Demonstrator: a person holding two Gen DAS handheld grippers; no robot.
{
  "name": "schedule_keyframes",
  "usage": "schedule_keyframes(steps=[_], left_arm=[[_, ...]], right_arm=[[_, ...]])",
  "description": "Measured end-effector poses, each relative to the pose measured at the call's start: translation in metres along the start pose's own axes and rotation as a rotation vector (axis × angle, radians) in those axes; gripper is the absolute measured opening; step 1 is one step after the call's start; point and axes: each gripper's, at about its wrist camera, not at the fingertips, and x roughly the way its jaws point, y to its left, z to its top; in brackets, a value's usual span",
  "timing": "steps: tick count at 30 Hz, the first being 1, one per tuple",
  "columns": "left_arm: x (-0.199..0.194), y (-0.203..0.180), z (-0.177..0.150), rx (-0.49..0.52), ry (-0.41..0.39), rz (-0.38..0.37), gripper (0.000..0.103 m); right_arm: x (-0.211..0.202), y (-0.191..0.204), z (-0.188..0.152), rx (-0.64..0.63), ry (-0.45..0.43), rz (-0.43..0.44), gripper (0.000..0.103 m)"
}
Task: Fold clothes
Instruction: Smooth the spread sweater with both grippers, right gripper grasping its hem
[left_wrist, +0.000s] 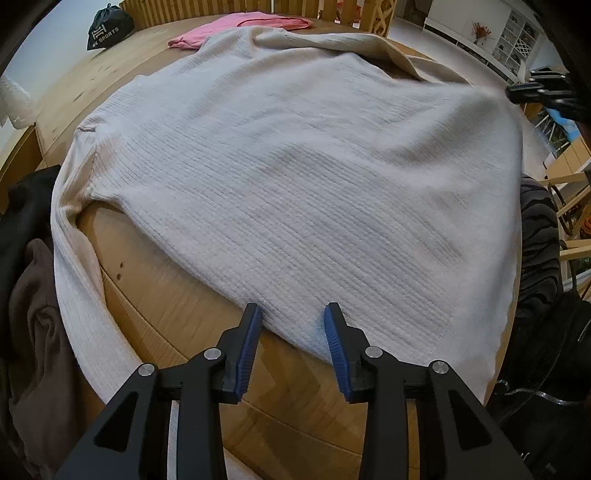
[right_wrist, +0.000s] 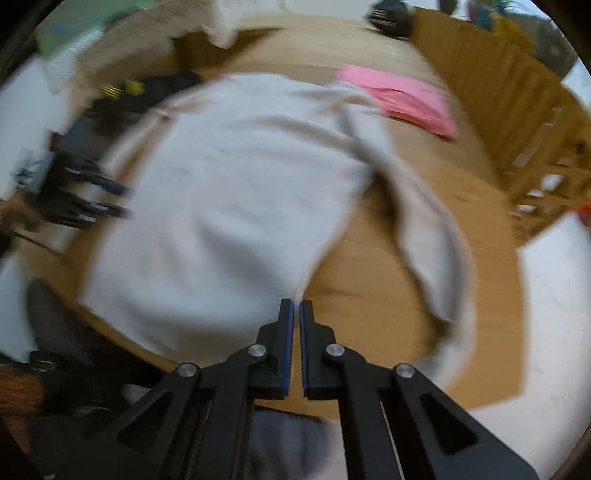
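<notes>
A round wooden table (left_wrist: 155, 314) fills the space under both grippers, and a cream ribbed sweater (left_wrist: 295, 166) lies spread across it. The left gripper (left_wrist: 293, 334) points steeply down at the near hem; its blue pads stand apart with the hem's edge between them, not pressed. To its left a sleeve (left_wrist: 77, 280) trails off the table's rim beside a heap of dark clothes (left_wrist: 29, 258). Beyond the sweater lies a pink garment (left_wrist: 240, 27), then a black bag (left_wrist: 109, 27) and a slatted wooden rail (left_wrist: 192, 11); white shelves (left_wrist: 517, 33) stand far right. The right gripper (right_wrist: 296, 314) also tilts down, its view blurred, jaws closed together at the sweater's corner; whether cloth is pinched I cannot tell.
</notes>
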Motion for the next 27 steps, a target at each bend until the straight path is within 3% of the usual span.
schedule_keyframes(steps=[1,3,5,9,12,15,20,23,25,27], left_arm=[[0.000,0.000,0.000,0.001,0.001,0.002,0.035],[0.000,0.002,0.001,-0.007,0.011,0.004,0.035],[-0.004,0.003,0.001,-0.010,0.013,-0.008,0.032],[-0.019,0.001,0.005,-0.017,-0.049,-0.038,0.032],[-0.014,-0.009,0.022,0.023,-0.024,-0.024,0.032],[-0.004,-0.006,0.024,0.043,0.004,-0.025,0.033],[-0.009,0.015,0.017,0.021,0.012,-0.032,0.035],[-0.020,0.049,0.033,-0.042,-0.024,-0.001,0.034],[-0.027,0.077,0.048,-0.089,-0.067,0.018,0.033],[-0.033,0.108,0.061,-0.130,-0.113,0.033,0.033]], right_arm=[[0.006,-0.006,-0.005,-0.014,0.031,-0.078,0.005],[0.015,-0.014,-0.013,0.071,0.093,0.026,0.006],[0.012,-0.012,-0.009,0.104,0.056,0.127,0.011],[0.013,0.013,0.006,0.044,-0.014,0.195,0.017],[0.038,0.034,0.016,0.003,0.019,0.238,0.018],[0.060,0.048,0.013,-0.044,0.090,0.201,0.018],[0.053,0.039,0.015,-0.094,0.144,0.224,0.025],[0.045,0.013,0.045,-0.017,0.045,0.223,0.026],[0.049,-0.014,0.081,0.063,-0.049,0.212,0.036],[0.061,-0.036,0.111,0.113,-0.089,0.205,0.037]])
